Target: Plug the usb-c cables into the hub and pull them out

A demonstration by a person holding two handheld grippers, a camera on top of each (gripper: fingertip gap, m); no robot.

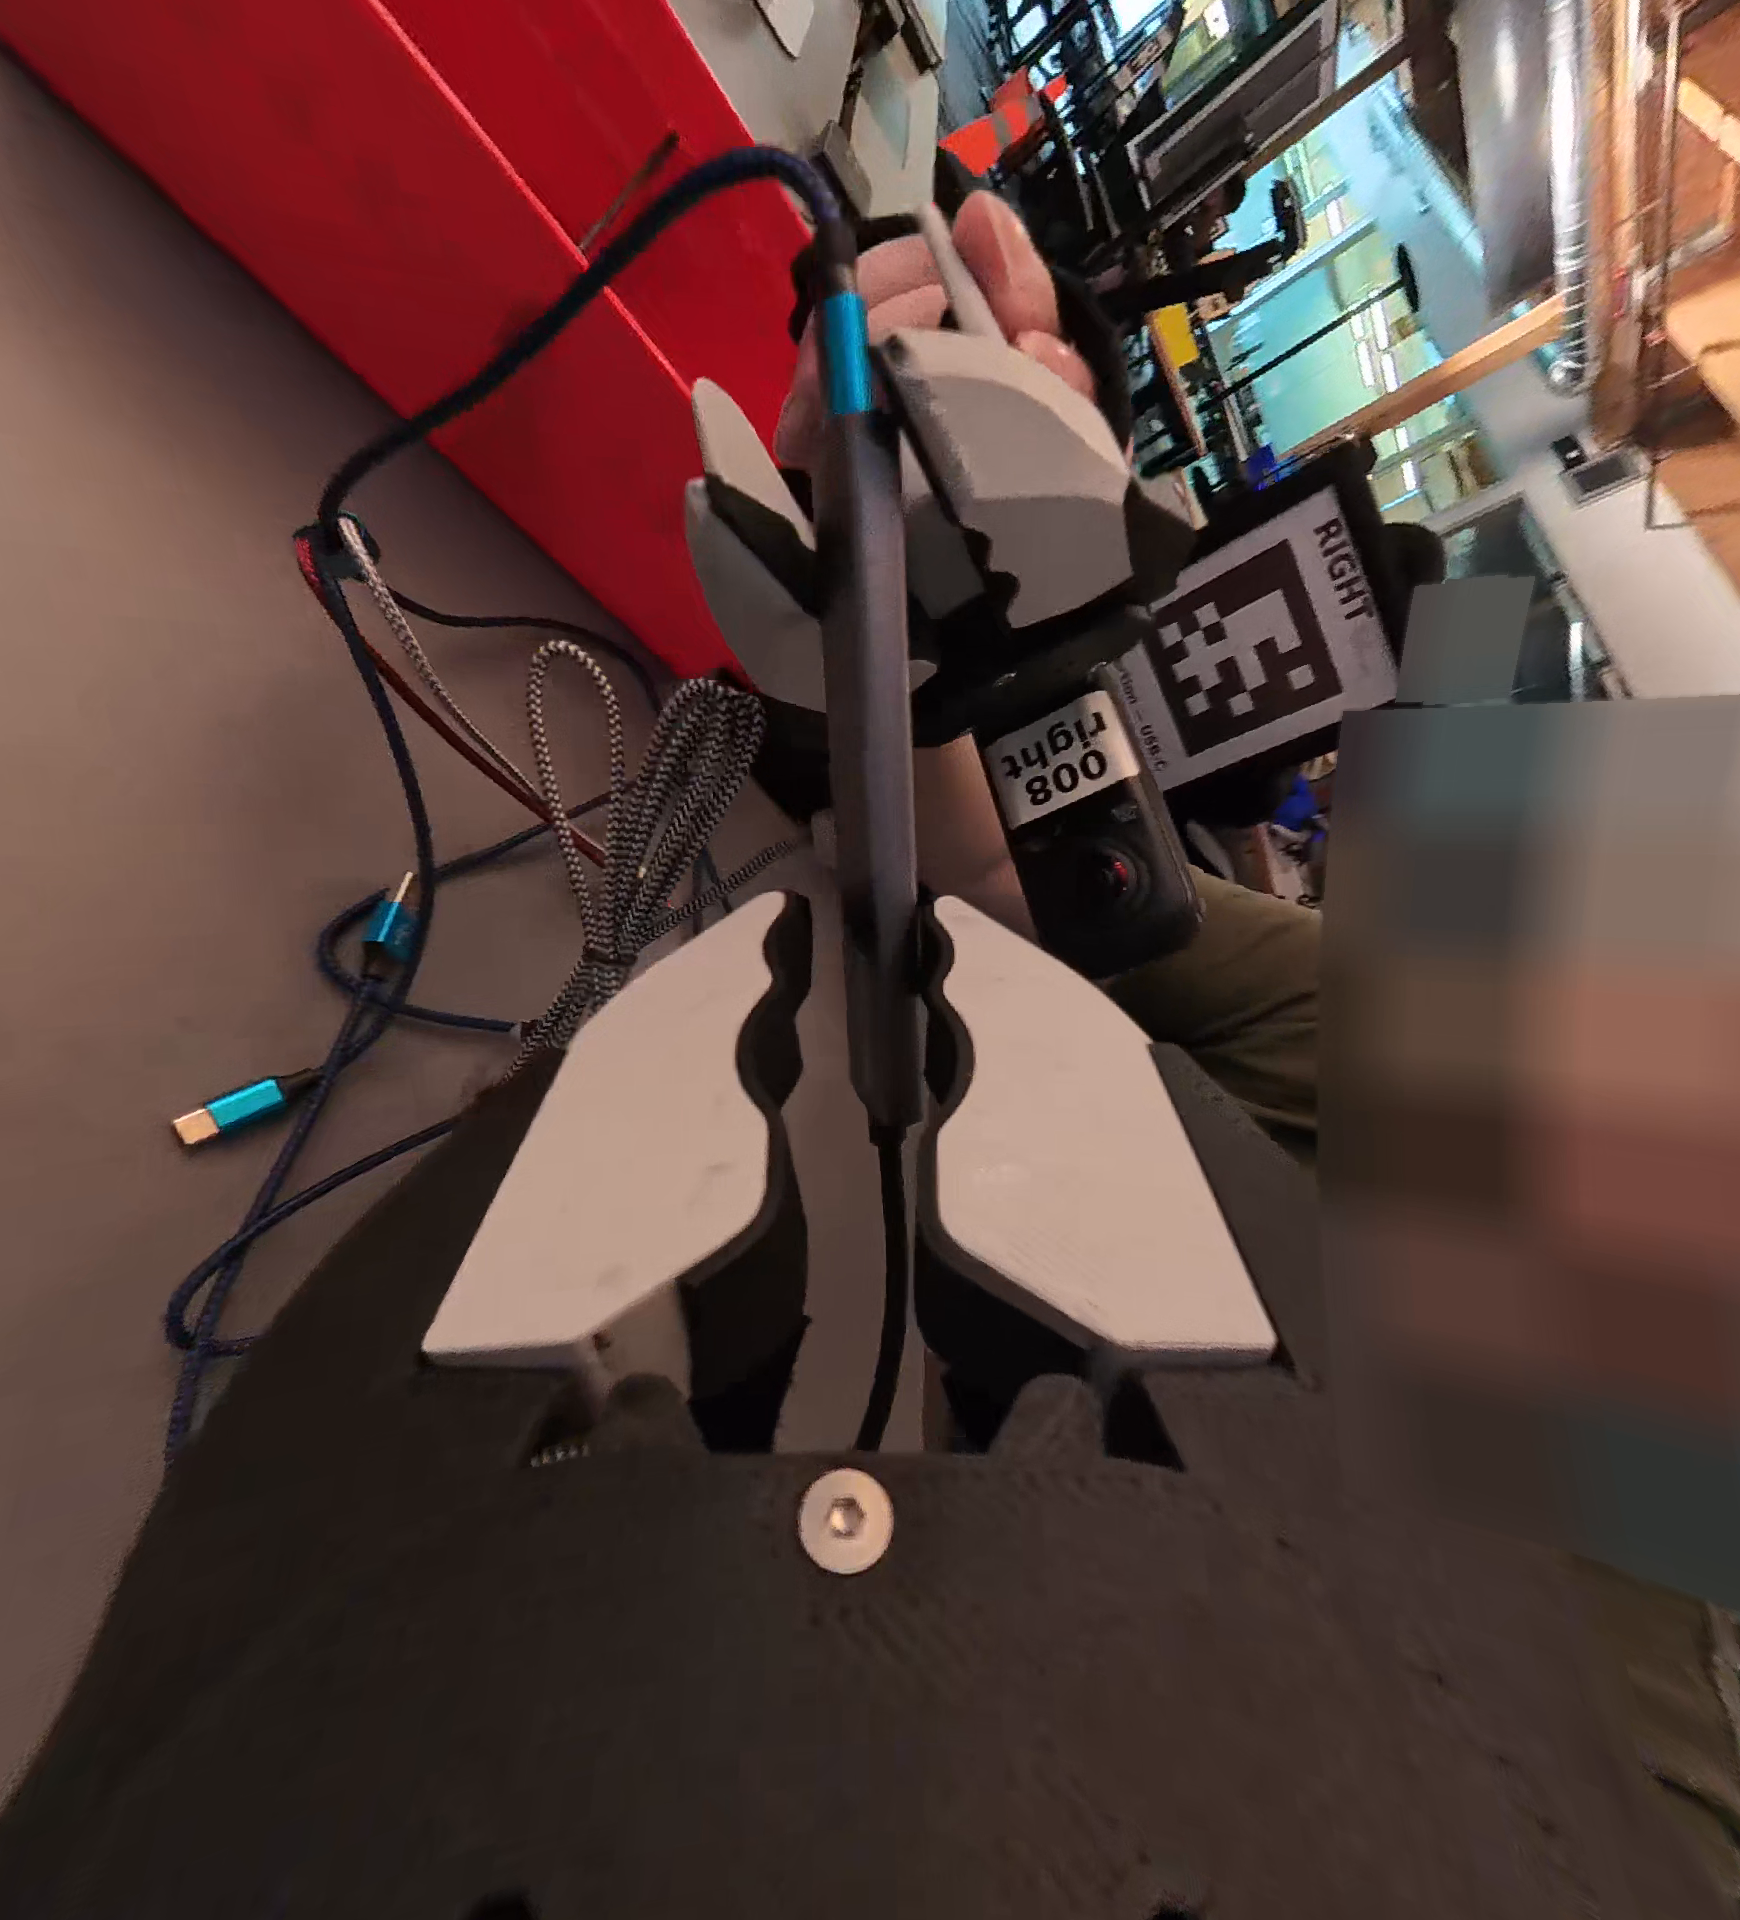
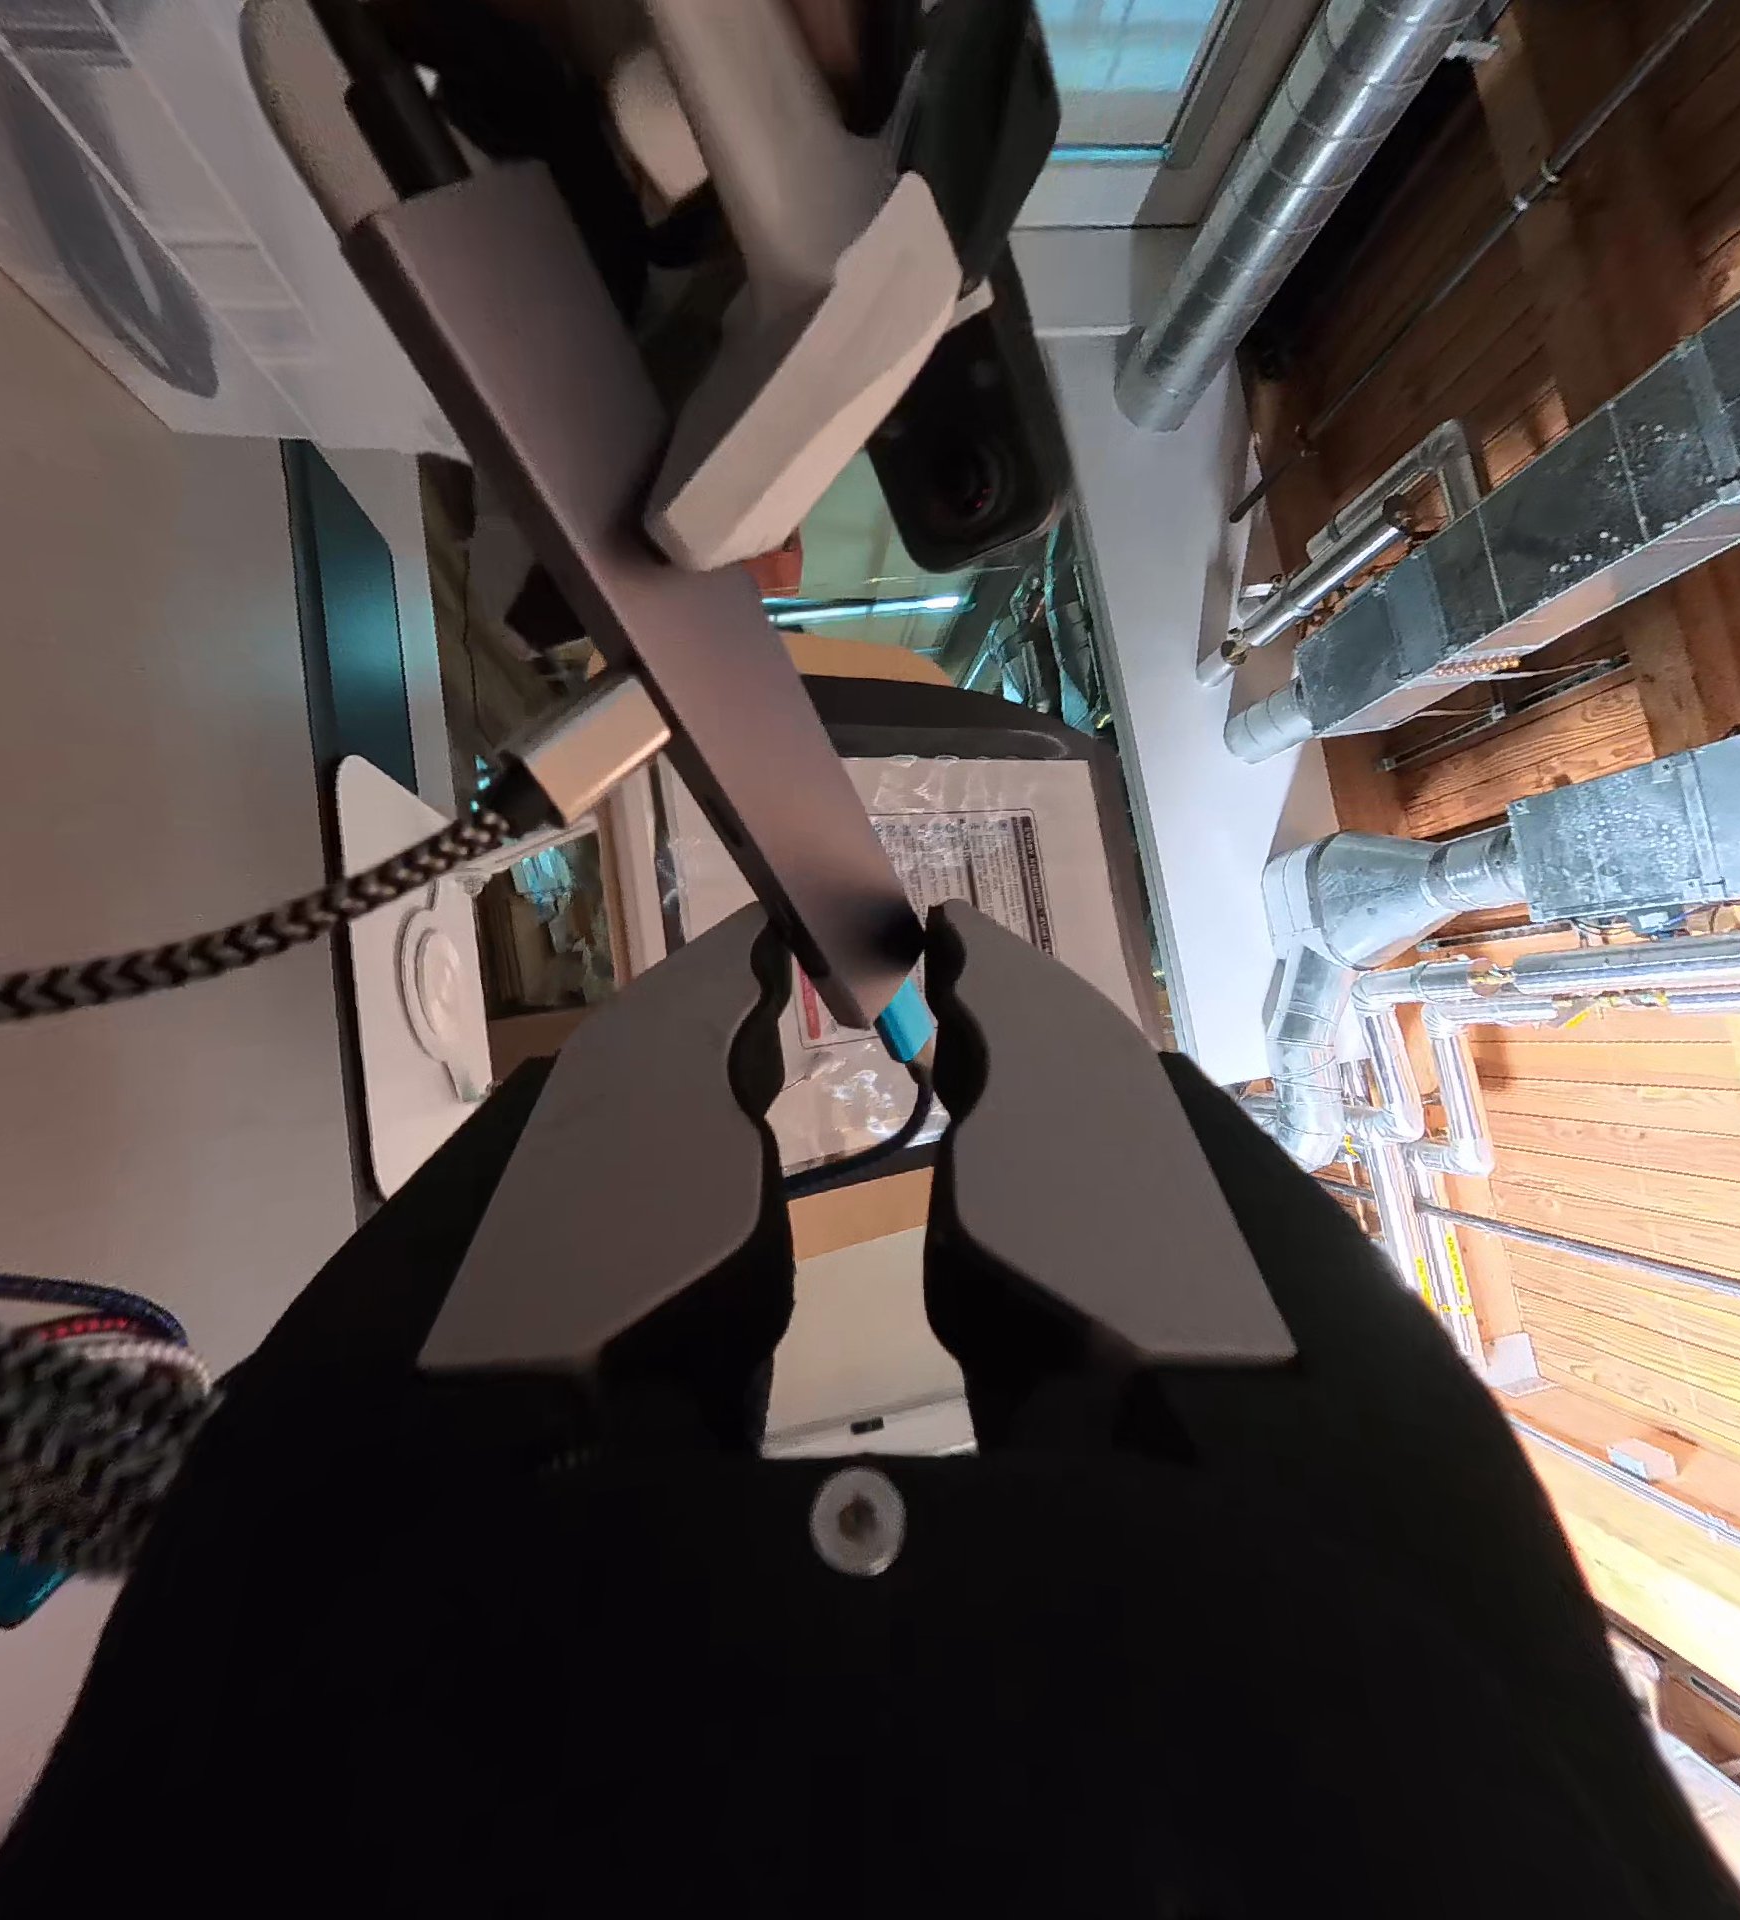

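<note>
My left gripper [image 1: 864, 914] is shut on the near end of a slim dark grey hub [image 1: 866, 675] and holds it in the air above the table. A blue usb-c plug [image 1: 845, 353] with a dark braided cable sits in the hub's far end. My right gripper [image 1: 804, 374] is there, jaws partly open on either side of that plug. In the right wrist view the blue plug [image 2: 902, 1013] and the end of the hub [image 2: 720, 665] lie between my right gripper [image 2: 855, 935] fingers. A silver plug [image 2: 596, 758] on a black-and-white braided cable sits in the hub's side. The left gripper [image 2: 617, 436] clamps the hub farther up.
A red box [image 1: 378, 208] lies on the grey table [image 1: 66, 727]. Loose braided cables [image 1: 637, 790] with two free blue plugs [image 1: 393, 925] [image 1: 237, 1107] lie below the hub. The hub's own black lead [image 1: 887, 1299] runs back between my left fingers. A person stands at the right. One gripper's finger ends stand about 8 centimeters off the other's.
</note>
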